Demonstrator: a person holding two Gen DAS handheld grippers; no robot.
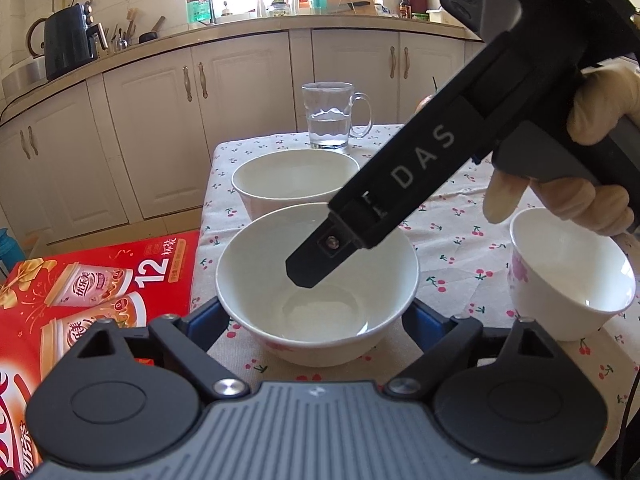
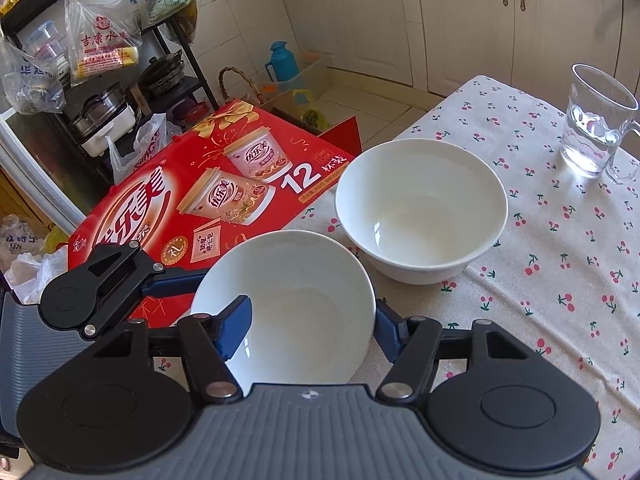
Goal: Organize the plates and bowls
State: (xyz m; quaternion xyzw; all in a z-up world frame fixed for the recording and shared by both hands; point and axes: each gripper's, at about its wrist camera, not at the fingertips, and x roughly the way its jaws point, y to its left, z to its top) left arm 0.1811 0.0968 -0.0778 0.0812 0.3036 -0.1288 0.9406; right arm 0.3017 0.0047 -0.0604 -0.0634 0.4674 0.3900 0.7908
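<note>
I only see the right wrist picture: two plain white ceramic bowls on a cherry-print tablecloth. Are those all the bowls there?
Observer: No. In the left wrist view, a smaller white bowl with pink flowers stands on the cherry-print tablecloth, right of the near one.
Operator: Is the near one really plain?
Observer: No. The near white bowl has pink flowers printed low on its outside.
Operator: Who holds my tool?
Observer: A hand in a pale glove holds the right gripper by its handle.
</note>
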